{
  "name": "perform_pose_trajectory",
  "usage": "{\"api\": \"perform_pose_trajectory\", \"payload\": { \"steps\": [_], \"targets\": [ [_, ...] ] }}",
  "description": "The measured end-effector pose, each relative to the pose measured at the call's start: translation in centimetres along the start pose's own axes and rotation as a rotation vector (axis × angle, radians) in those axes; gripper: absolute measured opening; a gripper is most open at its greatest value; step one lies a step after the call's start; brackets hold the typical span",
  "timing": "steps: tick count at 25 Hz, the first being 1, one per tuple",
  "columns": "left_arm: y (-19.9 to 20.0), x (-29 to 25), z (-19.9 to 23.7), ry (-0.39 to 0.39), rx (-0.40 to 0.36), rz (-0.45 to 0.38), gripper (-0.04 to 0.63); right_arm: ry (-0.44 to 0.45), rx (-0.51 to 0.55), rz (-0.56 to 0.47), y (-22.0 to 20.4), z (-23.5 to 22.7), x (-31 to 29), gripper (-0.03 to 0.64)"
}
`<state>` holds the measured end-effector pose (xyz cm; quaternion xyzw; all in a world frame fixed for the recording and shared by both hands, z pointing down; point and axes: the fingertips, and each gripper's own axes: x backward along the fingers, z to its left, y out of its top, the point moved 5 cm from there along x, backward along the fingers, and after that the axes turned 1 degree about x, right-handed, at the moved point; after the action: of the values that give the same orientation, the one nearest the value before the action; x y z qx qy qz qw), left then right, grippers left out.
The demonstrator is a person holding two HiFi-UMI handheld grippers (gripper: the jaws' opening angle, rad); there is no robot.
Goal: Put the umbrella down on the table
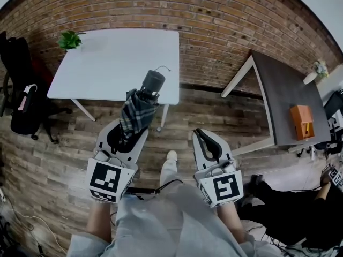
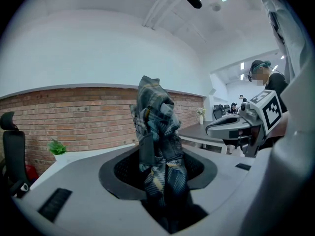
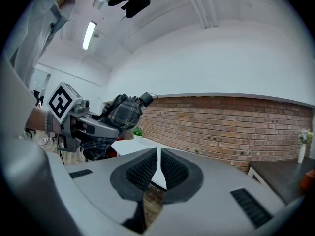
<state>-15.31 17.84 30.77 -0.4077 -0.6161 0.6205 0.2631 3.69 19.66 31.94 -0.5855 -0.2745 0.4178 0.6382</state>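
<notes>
A folded plaid umbrella (image 1: 137,110) with a dark round handle (image 1: 153,81) stands out of my left gripper (image 1: 127,131), whose jaws are shut on its fabric. The handle end hangs over the near edge of the white table (image 1: 118,63). In the left gripper view the umbrella (image 2: 156,146) rises upright between the black pads. My right gripper (image 1: 204,136) hovers over the wooden floor to the right, shut with nothing in it; only a thin slit shows between its pads (image 3: 142,171). From the right gripper view the left gripper and the umbrella (image 3: 118,116) appear on the left.
A small potted plant (image 1: 69,39) sits on the white table's far left corner. A black office chair (image 1: 21,92) stands to the left. A dark table (image 1: 289,90) with an orange object (image 1: 302,121) is on the right, against the brick wall (image 1: 214,20). A person sits at lower right (image 1: 292,210).
</notes>
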Motion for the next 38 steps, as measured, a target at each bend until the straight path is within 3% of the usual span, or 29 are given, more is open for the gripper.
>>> {"api": "perform_pose_trajectory", "payload": {
  "steps": [9, 24, 38],
  "targets": [
    [1.8, -9.1, 2.0, 0.048, -0.005, 0.022, 0.21, 0.075, -0.013, 0.001, -1.0, -8.0, -7.8, 0.051],
    [3.6, -23.7, 7.1, 0.14, 0.056, 0.08, 0.21, 0.231, 0.023, -0.045, -0.4, -19.3, -20.3, 0.051],
    [5.1, -29.5, 7.3, 0.098, 0.065, 0.117, 0.21, 0.177, -0.005, -0.054, -0.4, -24.0, -22.0, 0.051]
  ]
}}
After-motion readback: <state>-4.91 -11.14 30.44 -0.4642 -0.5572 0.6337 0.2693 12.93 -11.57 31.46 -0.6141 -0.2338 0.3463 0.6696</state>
